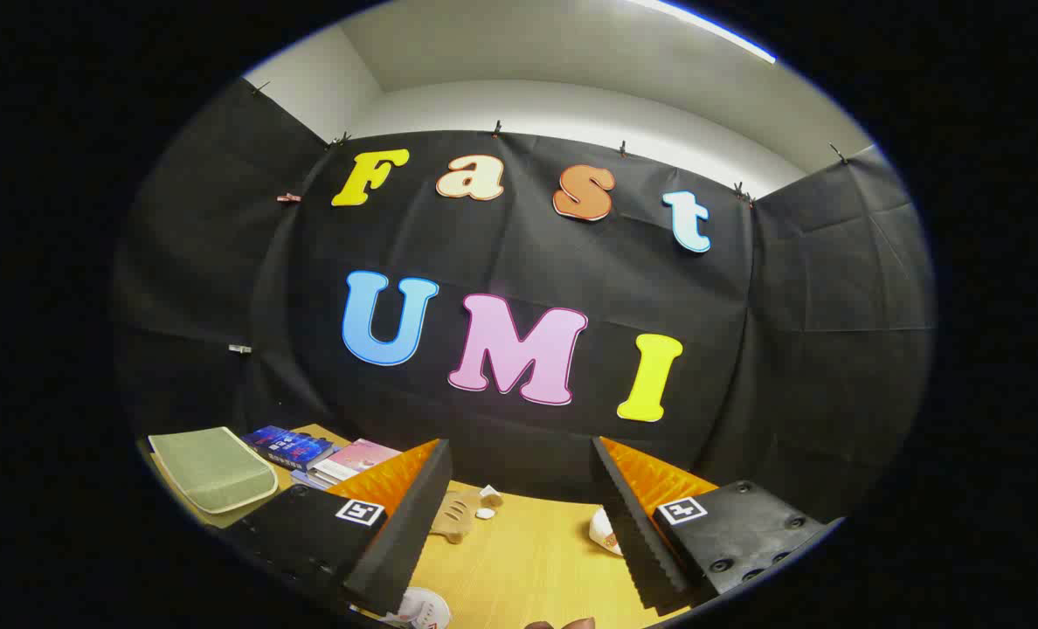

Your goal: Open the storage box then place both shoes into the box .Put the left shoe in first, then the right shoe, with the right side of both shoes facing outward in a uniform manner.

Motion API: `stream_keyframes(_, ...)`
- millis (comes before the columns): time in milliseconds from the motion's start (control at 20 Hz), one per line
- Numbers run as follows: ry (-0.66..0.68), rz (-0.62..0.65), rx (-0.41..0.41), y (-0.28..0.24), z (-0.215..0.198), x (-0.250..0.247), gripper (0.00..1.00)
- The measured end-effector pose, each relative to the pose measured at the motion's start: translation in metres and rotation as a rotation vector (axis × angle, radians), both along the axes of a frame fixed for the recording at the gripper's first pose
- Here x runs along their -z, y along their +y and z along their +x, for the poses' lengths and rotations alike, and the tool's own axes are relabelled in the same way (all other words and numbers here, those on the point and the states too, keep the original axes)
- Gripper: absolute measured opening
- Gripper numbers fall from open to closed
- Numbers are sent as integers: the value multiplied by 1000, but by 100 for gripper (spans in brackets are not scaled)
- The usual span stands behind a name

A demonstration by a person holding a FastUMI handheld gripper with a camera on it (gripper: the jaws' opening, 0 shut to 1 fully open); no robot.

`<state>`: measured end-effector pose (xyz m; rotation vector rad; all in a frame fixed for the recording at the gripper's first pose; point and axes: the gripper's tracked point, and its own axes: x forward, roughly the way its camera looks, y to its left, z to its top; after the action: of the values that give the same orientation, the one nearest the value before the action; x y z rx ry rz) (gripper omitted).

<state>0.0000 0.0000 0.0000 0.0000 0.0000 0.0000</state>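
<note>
No legible writing shows apart from the wall's letters. Each finger of the gripper point(519, 524) bears a square black-and-white marker, a pattern, not text. The covers of the books point(309, 450) at far left are too small to read.

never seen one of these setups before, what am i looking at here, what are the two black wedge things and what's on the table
The camera rides on a handheld gripper that a person carries, and it looks forward along the two fingers. The black wedges with orange backing are those fingers: the left finger and the right finger. They stand wide apart and hold nothing.

Below them is a light wooden table. Between the fingers, a little ahead, lies a small tan soft item; I cannot tell what it is. A white object peeks out beside the right finger, and another white one sits under the left finger; both are mostly hidden. Off beyond the left finger lie a green pad and a few books.
</note>
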Motion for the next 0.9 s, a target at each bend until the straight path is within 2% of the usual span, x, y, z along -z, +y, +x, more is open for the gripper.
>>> stream_keyframes(900, 6, -16, -14, 15, -30, 0, 97)
